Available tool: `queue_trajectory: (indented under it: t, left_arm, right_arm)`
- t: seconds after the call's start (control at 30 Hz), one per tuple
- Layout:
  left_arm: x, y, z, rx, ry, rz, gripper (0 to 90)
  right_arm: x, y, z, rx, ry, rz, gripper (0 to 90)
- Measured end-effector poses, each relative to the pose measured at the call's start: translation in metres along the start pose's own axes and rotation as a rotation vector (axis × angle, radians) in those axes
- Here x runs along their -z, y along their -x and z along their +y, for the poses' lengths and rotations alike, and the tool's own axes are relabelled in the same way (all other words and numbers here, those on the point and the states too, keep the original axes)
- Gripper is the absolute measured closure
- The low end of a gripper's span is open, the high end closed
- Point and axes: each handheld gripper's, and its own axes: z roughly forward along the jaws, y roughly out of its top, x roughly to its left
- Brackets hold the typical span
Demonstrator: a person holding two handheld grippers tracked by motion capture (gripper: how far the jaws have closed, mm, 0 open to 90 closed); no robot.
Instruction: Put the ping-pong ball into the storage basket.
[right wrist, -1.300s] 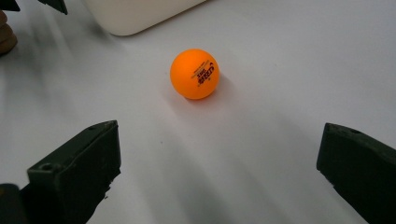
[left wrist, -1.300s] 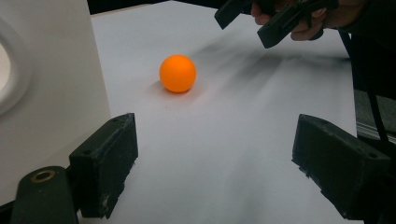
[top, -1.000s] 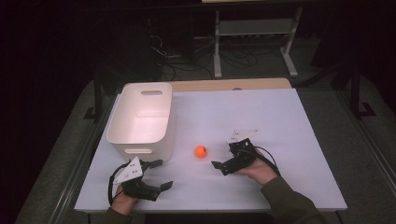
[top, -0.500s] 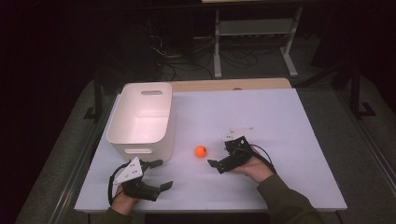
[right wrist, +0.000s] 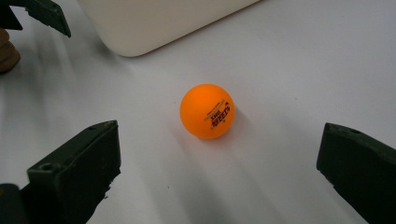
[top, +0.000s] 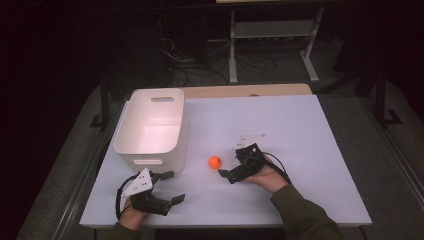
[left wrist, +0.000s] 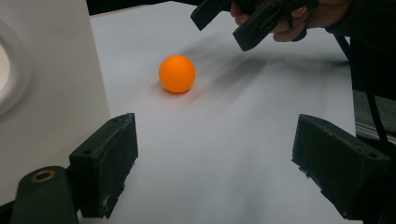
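White counter [top: 300,130] under my camera, dark room beyond. Orange ball [top: 214,161] sits free on the counter near its middle, just right of the white bin [top: 152,125], touching neither it nor any jaw. My right gripper [top: 231,165] is just beside the ball on its right, jaws spread wide, pointing at it; in the right gripper view the ball [right wrist: 207,111] lies ahead between the jaws. My left gripper [top: 172,186] rests near the front edge below the bin, jaws wide, holding nothing.
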Motion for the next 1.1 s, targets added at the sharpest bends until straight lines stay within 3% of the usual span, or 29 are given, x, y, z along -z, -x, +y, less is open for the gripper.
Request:
queue_trajectory:
  t: [1.1]
  left_arm:
    - [0.0,0.0,0.0,0.001,0.002,-0.002,13.8]
  right_arm:
    - [-0.028,0.001,0.018,0.014,-0.016,0.021,0.0]
